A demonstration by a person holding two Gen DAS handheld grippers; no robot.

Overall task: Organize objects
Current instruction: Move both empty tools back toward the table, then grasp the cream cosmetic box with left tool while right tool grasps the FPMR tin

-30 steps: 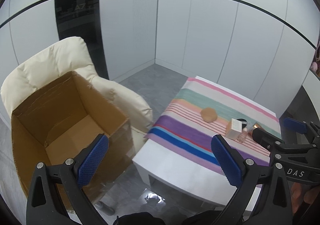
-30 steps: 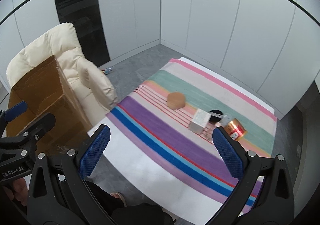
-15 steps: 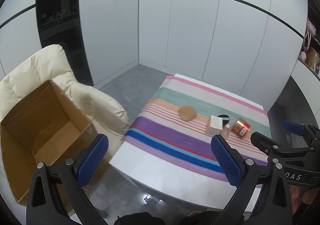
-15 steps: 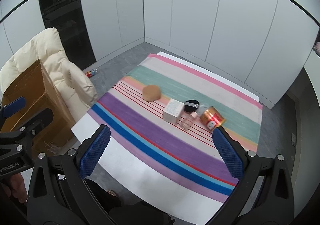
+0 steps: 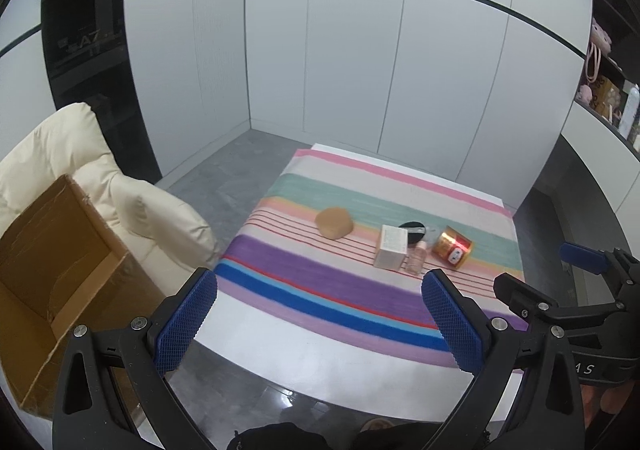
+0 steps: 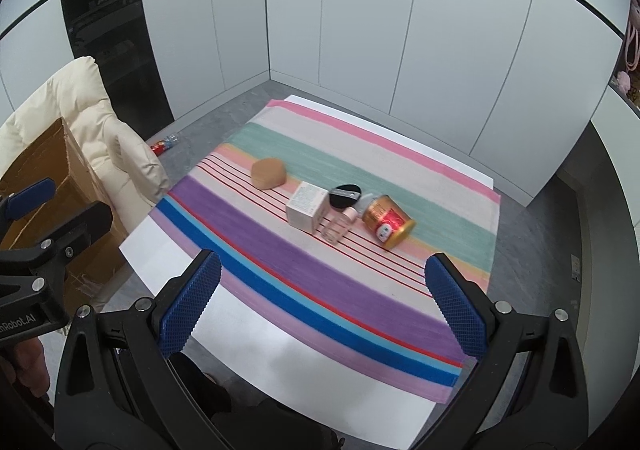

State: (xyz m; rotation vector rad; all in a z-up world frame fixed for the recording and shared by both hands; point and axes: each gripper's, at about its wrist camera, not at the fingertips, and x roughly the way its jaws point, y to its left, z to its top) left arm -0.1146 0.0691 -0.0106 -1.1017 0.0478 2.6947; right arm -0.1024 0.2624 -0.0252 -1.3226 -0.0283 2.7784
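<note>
A low white table (image 6: 256, 330) carried a striped multicoloured cloth (image 6: 360, 290); on the cloth lay a tan rounded block (image 6: 268, 173), a white carton (image 6: 306, 206), a black round compact (image 6: 345, 195), a small clear bottle (image 6: 339, 226) and a tipped gold-and-red can (image 6: 387, 221)

The right gripper (image 6: 320, 306) hangs above the near edge of a white table (image 6: 256, 362) with its blue-padded jaws spread wide, nothing between them. On the striped multicoloured cloth (image 6: 320, 290) lie a tan rounded block (image 6: 268, 173), a white square carton (image 6: 307, 206), a clear small bottle with a pink cap (image 6: 339, 225), a black flat pad (image 6: 345, 196) and a gold-and-red can on its side (image 6: 387, 222) — the last four clustered close. At left, the other gripper (image 6: 44, 210) sits before a brown cardboard box (image 6: 52, 154) on a cream padded chair (image 6: 100, 130).
</note>
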